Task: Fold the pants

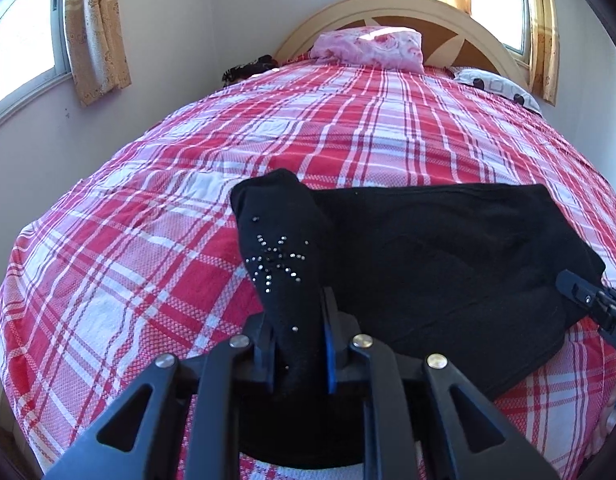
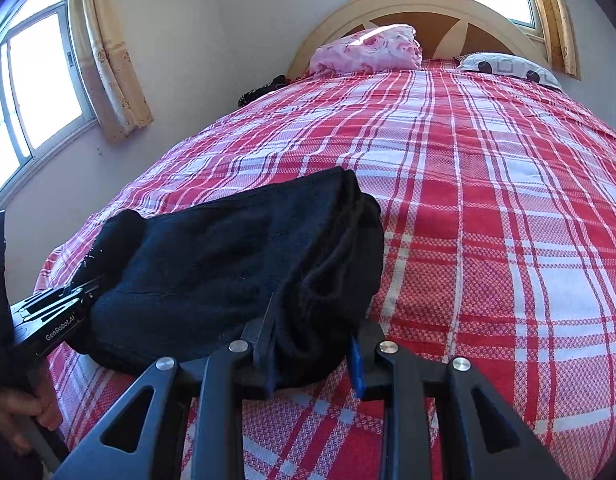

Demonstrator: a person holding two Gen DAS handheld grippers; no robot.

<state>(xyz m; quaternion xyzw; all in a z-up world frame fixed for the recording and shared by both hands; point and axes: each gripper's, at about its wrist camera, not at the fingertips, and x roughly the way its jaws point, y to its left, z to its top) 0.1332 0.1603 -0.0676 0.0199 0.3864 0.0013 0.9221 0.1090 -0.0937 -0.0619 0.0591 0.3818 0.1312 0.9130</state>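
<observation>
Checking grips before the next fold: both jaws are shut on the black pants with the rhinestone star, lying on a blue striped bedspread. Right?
Not quite. The bedspread is red-and-white plaid, not blue striped, as both wrist views show. The rest holds: the left gripper and right gripper each have their jaws shut on the black rhinestone-star pants.

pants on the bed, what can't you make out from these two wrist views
- Black pants: near hem, both views, hidden behind the gripper linkages.
- How many layers are folded: left view, fabric too dark.
- Left hand-held gripper: fingertips buried in a raised fold.
- Right hand-held gripper: pad contact hidden by bunched cloth.
- Dark item by the pink pillow: too small.
</observation>
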